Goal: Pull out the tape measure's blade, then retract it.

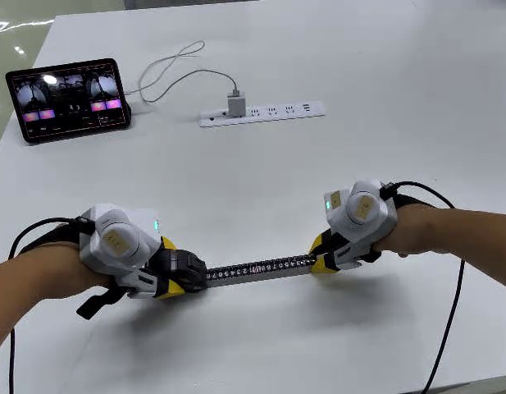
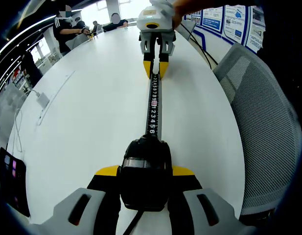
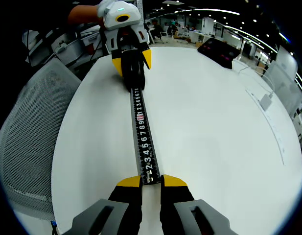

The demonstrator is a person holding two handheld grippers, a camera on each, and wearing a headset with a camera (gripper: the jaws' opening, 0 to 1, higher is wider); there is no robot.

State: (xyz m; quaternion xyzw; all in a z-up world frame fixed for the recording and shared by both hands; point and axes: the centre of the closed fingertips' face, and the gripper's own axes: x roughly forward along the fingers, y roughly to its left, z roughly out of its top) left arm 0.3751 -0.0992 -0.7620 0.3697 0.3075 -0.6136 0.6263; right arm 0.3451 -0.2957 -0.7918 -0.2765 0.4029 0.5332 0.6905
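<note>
The black tape measure case (image 1: 182, 271) (image 2: 146, 169) sits between the jaws of my left gripper (image 1: 172, 277) (image 2: 145, 172), which is shut on it. Its blade (image 1: 257, 268) (image 2: 153, 105) (image 3: 142, 142) stretches low over the white table (image 1: 261, 180), numbers showing to about 17. My right gripper (image 1: 321, 254) (image 3: 151, 182) is shut on the blade's hooked end. In the left gripper view the right gripper (image 2: 156, 68) faces me from the far end of the blade. In the right gripper view the left gripper (image 3: 131, 61) holds the case (image 3: 132, 68) at the blade's far end.
A tablet (image 1: 68, 98) with a lit screen stands at the back left. A white power strip (image 1: 262, 112) with a charger and cable lies at the back middle. A grey mesh chair (image 2: 261, 122) (image 3: 31, 132) stands by the table's edge. People sit at the far end (image 2: 67, 27).
</note>
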